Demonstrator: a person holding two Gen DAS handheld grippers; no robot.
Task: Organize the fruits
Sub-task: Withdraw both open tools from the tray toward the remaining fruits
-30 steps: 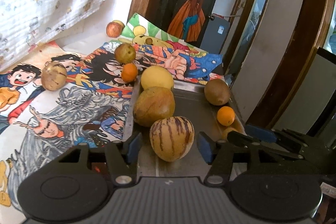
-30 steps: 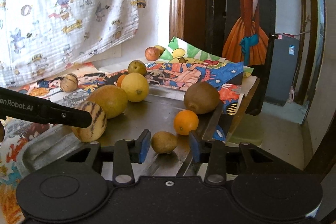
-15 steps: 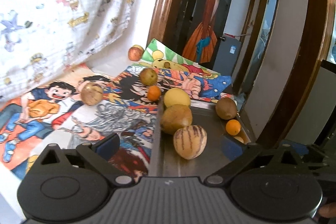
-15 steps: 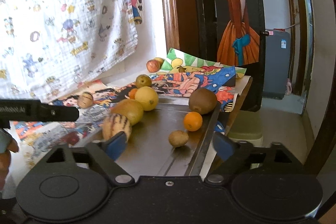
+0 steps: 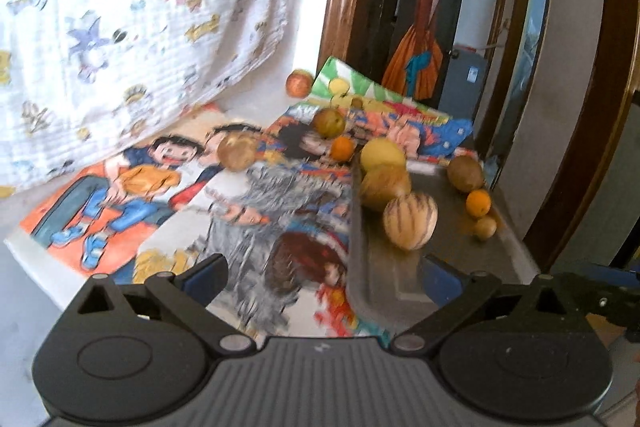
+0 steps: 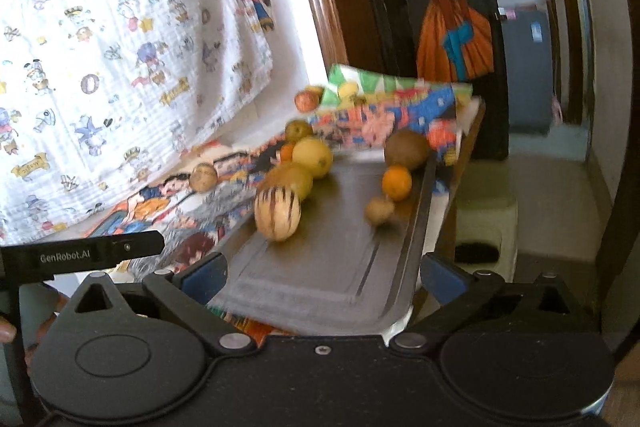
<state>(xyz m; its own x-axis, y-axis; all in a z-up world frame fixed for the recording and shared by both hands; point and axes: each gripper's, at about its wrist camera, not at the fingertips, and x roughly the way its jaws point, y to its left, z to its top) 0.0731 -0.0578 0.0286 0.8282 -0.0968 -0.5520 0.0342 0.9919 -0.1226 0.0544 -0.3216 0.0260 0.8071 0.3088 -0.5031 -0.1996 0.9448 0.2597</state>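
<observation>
Both the left hand-held gripper [image 5: 326, 273] and the right hand-held gripper [image 6: 322, 273] gape wide, empty, short of the tray's [image 6: 320, 279] near edge. Six fruits sit on the tray (striped melon [image 6: 277, 213] nearest), others on the surface's far side. Only the right view shows the lettering "GenRobot.AI" [image 6: 66, 257].

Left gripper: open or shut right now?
Open. The left gripper has its blue-padded fingers spread wide, nothing between them.

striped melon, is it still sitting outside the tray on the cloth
No, the striped melon lies inside the dark tray, near its left rim.
</observation>
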